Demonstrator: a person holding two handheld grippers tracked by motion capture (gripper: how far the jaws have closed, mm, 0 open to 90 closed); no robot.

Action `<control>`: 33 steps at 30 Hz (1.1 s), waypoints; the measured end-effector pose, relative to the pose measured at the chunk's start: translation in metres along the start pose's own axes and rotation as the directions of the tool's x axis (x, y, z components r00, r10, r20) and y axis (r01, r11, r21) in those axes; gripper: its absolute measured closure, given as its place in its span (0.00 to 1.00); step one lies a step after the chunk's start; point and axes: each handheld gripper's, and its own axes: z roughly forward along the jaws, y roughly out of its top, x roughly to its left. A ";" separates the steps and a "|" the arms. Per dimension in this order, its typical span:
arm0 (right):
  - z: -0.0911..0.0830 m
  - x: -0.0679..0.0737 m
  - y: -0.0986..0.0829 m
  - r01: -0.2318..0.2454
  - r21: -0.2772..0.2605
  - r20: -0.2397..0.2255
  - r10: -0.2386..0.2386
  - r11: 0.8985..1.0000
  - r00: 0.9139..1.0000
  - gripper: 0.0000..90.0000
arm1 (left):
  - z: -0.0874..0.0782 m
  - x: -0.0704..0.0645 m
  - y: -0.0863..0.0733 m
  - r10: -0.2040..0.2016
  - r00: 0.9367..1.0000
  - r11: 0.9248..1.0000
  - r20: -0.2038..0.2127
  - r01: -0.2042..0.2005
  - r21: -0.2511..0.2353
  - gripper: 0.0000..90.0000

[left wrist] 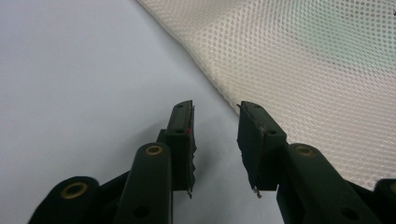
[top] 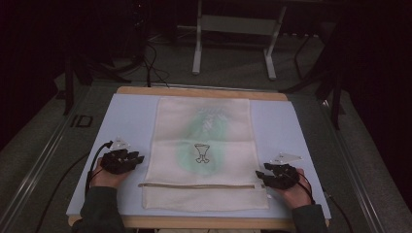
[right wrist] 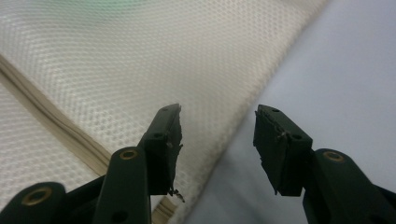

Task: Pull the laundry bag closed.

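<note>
we are holding the left gripper (top: 137, 159) and right gripper (top: 260, 175) released beside the mesh bag (top: 202, 160); pinching its edge unevenly is risking bunching it.

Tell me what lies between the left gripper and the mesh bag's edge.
Only bare blue mat: in the left gripper view, the open left gripper sits just short of the mesh bag.

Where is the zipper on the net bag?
In the high view, the zipper runs across the mesh bag near its front edge, between the left tongs and the right tongs.
</note>
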 end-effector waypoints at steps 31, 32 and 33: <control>0.011 0.039 0.020 0.093 0.006 -0.093 -0.092 0.996 0.991 0.57 | 0.002 -0.006 0.002 0.057 0.990 0.997 0.128 -0.062 0.038 1.00; 0.011 0.039 0.020 0.093 0.006 -0.093 -0.092 0.996 0.991 0.57 | 0.002 -0.007 0.002 0.057 0.990 0.997 0.128 -0.063 0.039 1.00; 0.013 0.041 0.021 0.101 0.006 -0.097 -0.100 0.995 0.990 0.57 | 0.002 -0.007 0.002 0.059 0.990 0.997 0.127 -0.064 0.040 1.00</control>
